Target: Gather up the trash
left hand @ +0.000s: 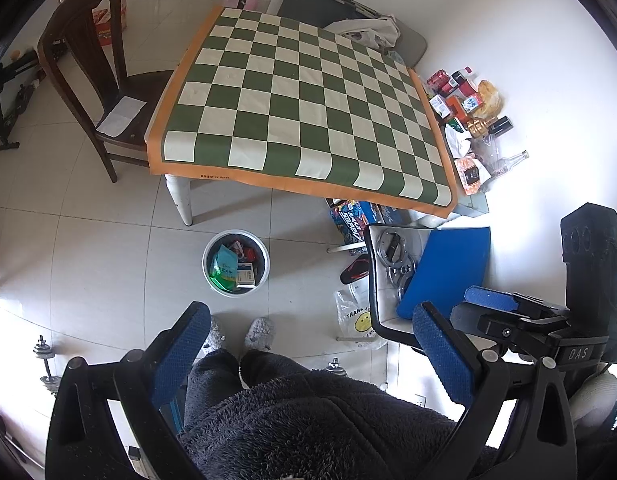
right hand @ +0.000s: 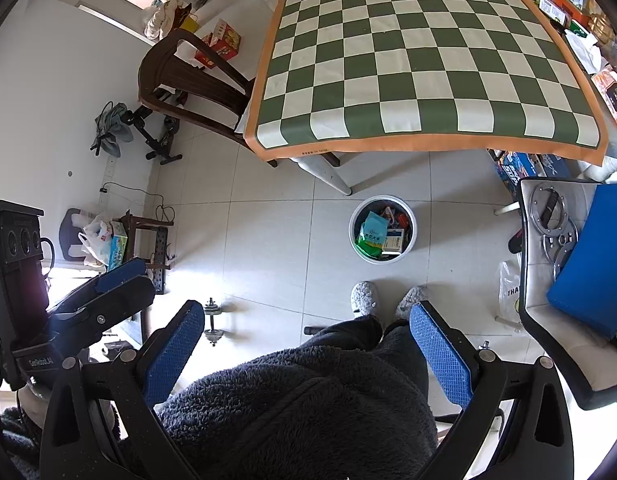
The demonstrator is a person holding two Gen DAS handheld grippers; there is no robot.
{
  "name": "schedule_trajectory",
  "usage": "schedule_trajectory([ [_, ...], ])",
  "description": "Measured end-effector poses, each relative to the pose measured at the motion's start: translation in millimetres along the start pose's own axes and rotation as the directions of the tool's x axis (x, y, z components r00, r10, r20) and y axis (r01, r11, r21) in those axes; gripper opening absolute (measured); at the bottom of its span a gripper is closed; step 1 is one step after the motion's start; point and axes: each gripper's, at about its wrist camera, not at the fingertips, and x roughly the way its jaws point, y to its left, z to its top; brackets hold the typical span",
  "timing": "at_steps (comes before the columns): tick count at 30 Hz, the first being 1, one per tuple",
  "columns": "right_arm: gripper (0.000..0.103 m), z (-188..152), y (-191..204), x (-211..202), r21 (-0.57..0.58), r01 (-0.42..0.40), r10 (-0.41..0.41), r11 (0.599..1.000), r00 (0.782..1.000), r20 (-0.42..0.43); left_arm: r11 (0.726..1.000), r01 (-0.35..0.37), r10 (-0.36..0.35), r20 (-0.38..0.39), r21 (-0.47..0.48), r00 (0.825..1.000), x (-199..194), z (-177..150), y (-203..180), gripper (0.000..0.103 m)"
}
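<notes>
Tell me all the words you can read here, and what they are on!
"DAS": on the right gripper body.
"THAN": on the plastic bag with a smiley, rest hidden.
"SUPER": blue box under the table, partly blurred.
Packets in the bin: too small to read.

We wear a dark navy fleece robe [left hand: 308,420] of shaggy pile and grey fuzzy slippers [left hand: 259,333]. Our left gripper [left hand: 312,356] has a black plastic frame with silver pivot screws and blue textured pads [left hand: 442,356]. Our right gripper [right hand: 306,354] matches it; seen from the left wrist, its body bears white "DAS" lettering
</notes>
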Motion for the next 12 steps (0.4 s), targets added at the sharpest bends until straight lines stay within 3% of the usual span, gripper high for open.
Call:
schedule_trajectory([
  [12, 0.103, -0.2, 0.1, -0.4, -0.001, -0.002, 0.002, 1.000, 1.000, 0.001, 1.000, -0.001, 0.001, 0.005, 0.000, 1.000, -0.7, 4.0, -0.6, 0.103],
])
